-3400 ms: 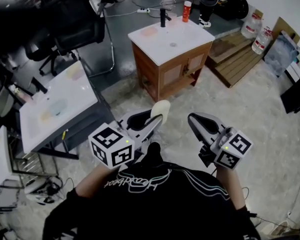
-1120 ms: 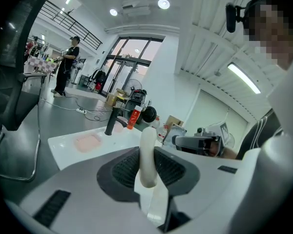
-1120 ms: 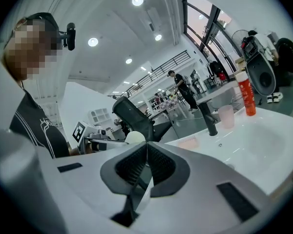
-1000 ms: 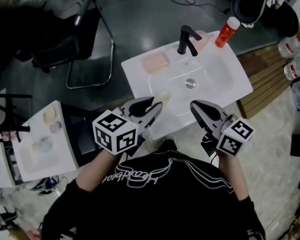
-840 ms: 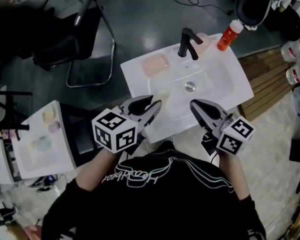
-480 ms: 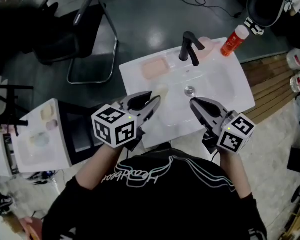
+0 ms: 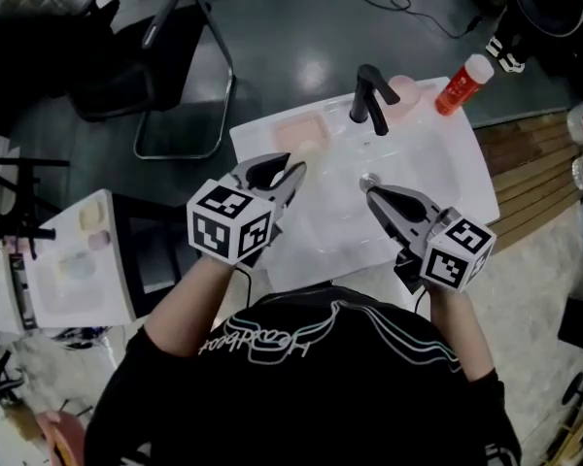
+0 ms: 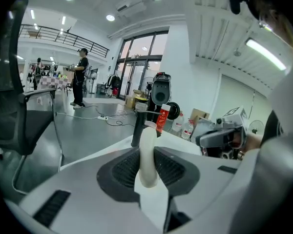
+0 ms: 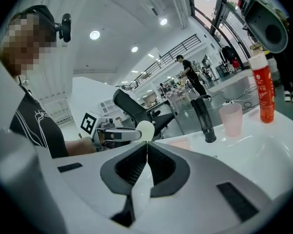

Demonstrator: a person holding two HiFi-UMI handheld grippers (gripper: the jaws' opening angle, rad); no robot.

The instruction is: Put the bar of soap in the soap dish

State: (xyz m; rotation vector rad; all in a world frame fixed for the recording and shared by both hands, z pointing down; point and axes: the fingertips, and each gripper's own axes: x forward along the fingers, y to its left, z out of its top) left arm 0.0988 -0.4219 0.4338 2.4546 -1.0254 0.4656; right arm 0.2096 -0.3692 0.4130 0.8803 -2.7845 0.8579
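Note:
A cream bar of soap (image 8: pixel 147 156) stands on edge between the ribbed pads of my left gripper (image 8: pixel 147 165), which is shut on it. In the head view my left gripper (image 7: pixel 293 170) hovers over the white sink's (image 7: pixel 437 178) left part, just short of the pink soap dish (image 7: pixel 301 134) at the back left corner. The soap itself is mostly hidden there by the jaws. My right gripper (image 7: pixel 369 194) is shut and empty over the basin near the drain; its pads meet (image 9: pixel 146 152). The right gripper view shows the soap (image 9: pixel 145 129) and the dish (image 9: pixel 178 143) beyond.
A black faucet (image 7: pixel 370 100), a pink cup (image 7: pixel 405 89) and a red bottle (image 7: pixel 462 84) line the sink's back edge. A black chair (image 7: pixel 175 61) stands behind left, a second white sink unit (image 7: pixel 73 255) at the left, a wooden pallet (image 7: pixel 534 163) at the right.
Both grippers have moved forward over the sink. The left one, still holding the soap, has come closer to the pink dish; the right one has reached the drain area.

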